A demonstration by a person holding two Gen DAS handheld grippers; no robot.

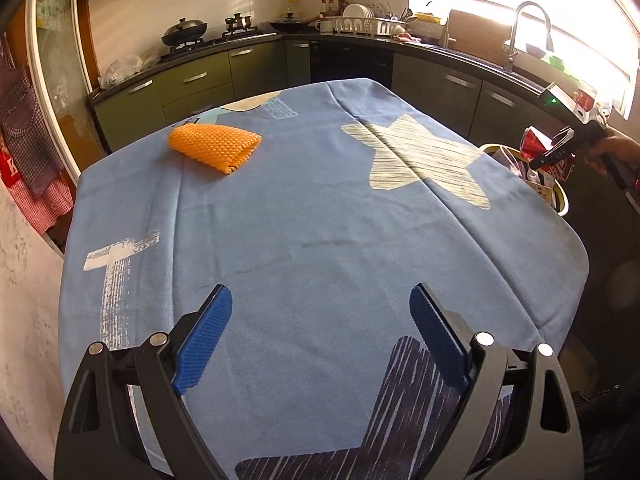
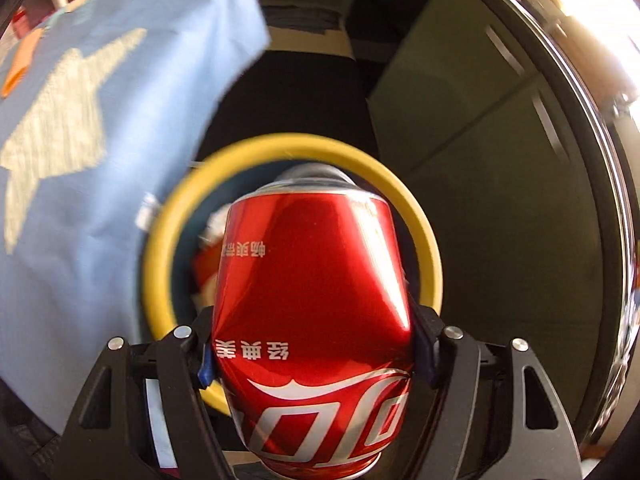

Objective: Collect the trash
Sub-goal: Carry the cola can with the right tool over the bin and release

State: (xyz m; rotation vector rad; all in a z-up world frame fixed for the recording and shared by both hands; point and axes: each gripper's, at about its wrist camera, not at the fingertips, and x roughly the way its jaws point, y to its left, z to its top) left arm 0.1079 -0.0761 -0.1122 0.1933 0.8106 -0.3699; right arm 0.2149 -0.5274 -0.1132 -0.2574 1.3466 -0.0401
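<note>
A red cola can (image 2: 312,300) is clamped between the blue pads of my right gripper (image 2: 314,356), which points steeply down over the yellow-rimmed trash bin (image 2: 426,240). In the left wrist view that right gripper (image 1: 554,152) holds the can (image 1: 534,140) above the bin (image 1: 562,200) just off the table's right edge. My left gripper (image 1: 320,300) hangs open over the near part of the table with nothing between its fingers. An orange foam net sleeve (image 1: 214,148) lies on the blue tablecloth (image 1: 320,220) at the far left.
Some wrappers (image 2: 204,268) lie inside the bin. Green kitchen cabinets (image 1: 440,88) and a counter with a sink tap (image 1: 520,28) stand behind and to the right of the table. A person's hand (image 1: 612,152) holds the right gripper. A wall (image 1: 24,320) is on the left.
</note>
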